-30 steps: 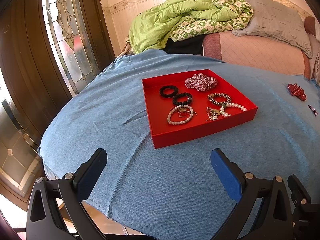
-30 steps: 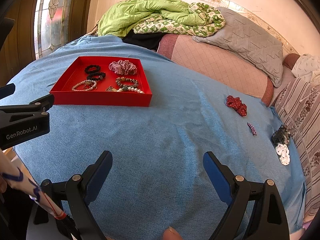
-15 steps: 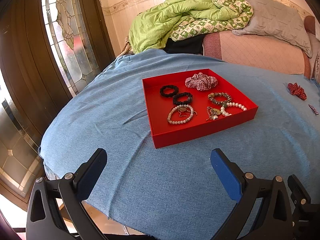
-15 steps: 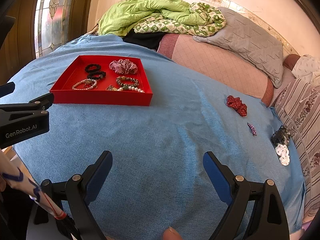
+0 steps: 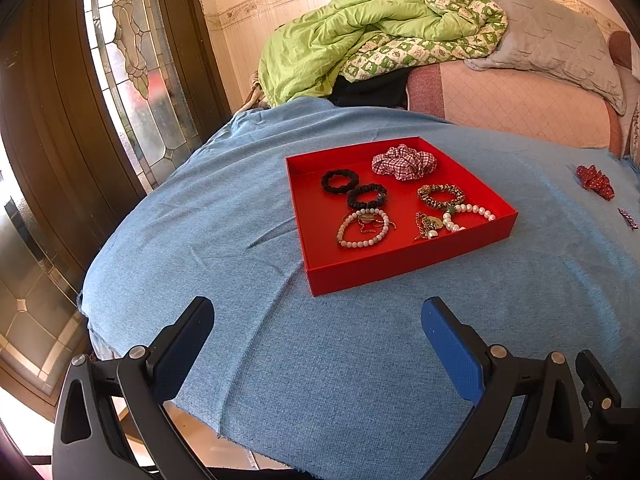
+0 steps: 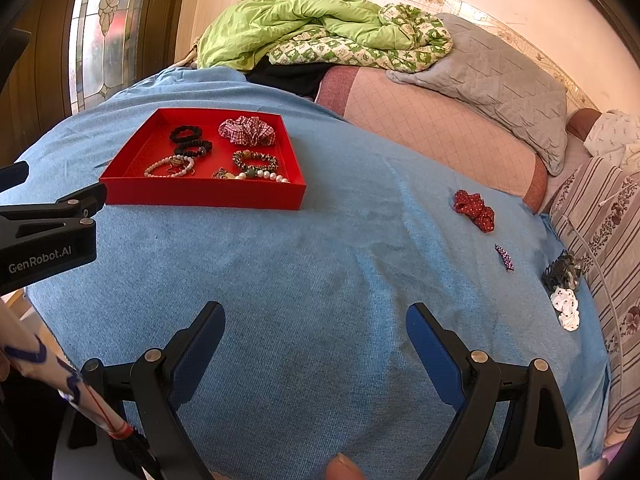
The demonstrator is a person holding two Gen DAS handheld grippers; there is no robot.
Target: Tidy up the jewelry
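Our left gripper and right gripper hover with jaws released. The red tray on the blue cloth holds four scrunchies; four more pieces lie well apart, rightward.

Near cloth: the blue cloth lies bare between both tools and the red tray; open passage.
Tray: its low walls rim the jewelry; entry from above only.
Left side: the left tool juts in beside the tray's near corner.
Right side: red scrunchie, small clip, dark claw clip, white scrunchie are scattered, with bare gaps between.
Far edge: green quilt and grey pillow are heaped behind the cloth.
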